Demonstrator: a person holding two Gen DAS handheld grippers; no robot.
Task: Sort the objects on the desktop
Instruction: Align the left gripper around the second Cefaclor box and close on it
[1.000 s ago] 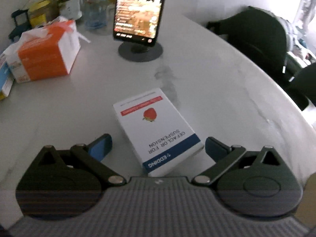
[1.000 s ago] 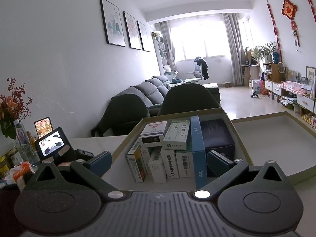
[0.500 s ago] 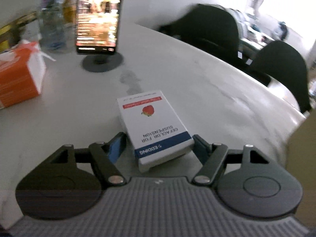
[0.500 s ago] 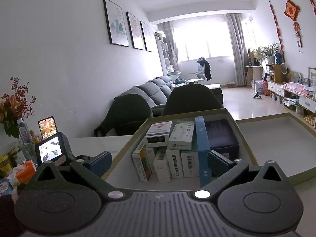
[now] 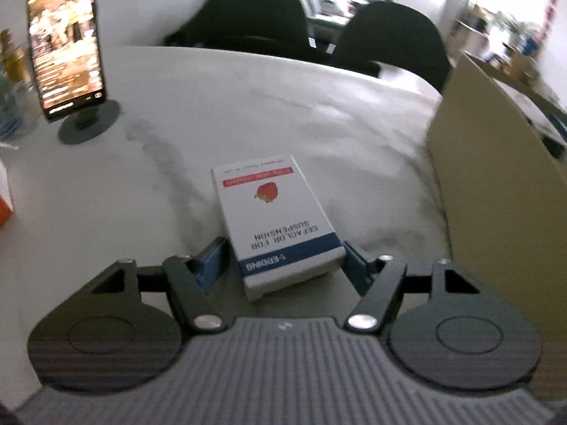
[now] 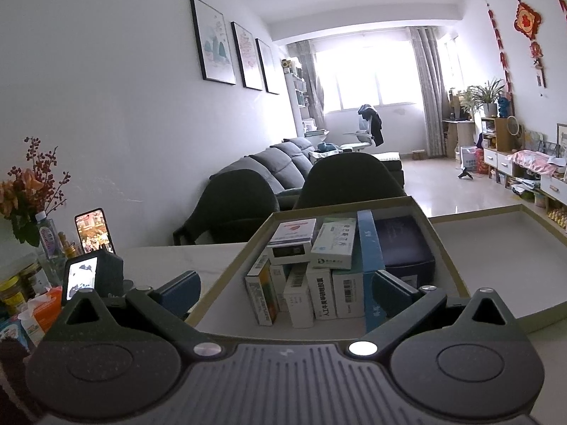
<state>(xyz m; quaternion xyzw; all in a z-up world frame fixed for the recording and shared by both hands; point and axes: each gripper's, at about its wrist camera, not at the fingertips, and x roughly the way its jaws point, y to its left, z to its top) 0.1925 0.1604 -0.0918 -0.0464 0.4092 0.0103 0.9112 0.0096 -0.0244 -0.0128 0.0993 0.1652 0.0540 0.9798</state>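
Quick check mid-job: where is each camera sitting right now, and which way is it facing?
Left wrist: on the left hand-held gripper, angled down at the table; fingers flank a white medicine box.
Right wrist: on the right hand-held gripper, level, facing the cardboard box of medicine packs and the living room; jaws open, empty.
Shared: the phone on its stand, two dark chairs, the cardboard box.

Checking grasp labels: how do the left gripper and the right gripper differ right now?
1. The left gripper is closed on the white medicine box; the right gripper holds nothing.
2. The left gripper's fingers are narrowed to the box's sides; the right gripper's are spread wide.
3. The left gripper looks down at the white table; the right gripper looks over the cardboard tray of boxes.
Both have blue pads.
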